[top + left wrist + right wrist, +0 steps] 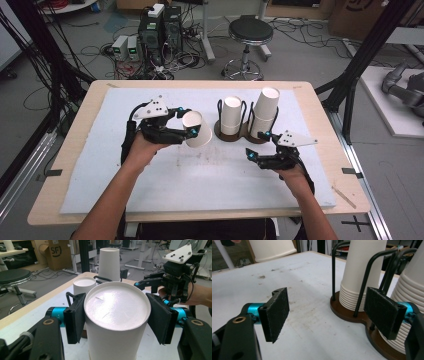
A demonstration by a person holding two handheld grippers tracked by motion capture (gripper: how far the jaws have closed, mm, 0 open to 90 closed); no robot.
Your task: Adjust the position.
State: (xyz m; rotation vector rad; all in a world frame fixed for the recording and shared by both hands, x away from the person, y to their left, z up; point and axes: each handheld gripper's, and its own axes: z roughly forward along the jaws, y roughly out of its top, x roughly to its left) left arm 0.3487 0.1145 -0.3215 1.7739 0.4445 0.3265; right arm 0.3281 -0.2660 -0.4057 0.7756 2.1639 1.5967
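A white paper cup (199,132) is tipped on its side over the left-centre of the mat, with my left gripper (190,122) shut on it. In the left gripper view the cup's flat bottom (117,306) faces the camera between both black pads (76,317). A brown two-post holder (240,136) carries a shorter cup stack (231,114) and a taller cup stack (266,111). My right gripper (257,145) is open just in front of the taller stack. Its pads (275,313) have nothing between them, and the wire posts and both stacks (359,272) are close ahead.
A pale mat (210,175) covers the wooden table (320,115). Beyond the table are a black stool (250,32), computer boxes (160,27) and cables on the floor. Black frame struts (370,50) rise at the right.
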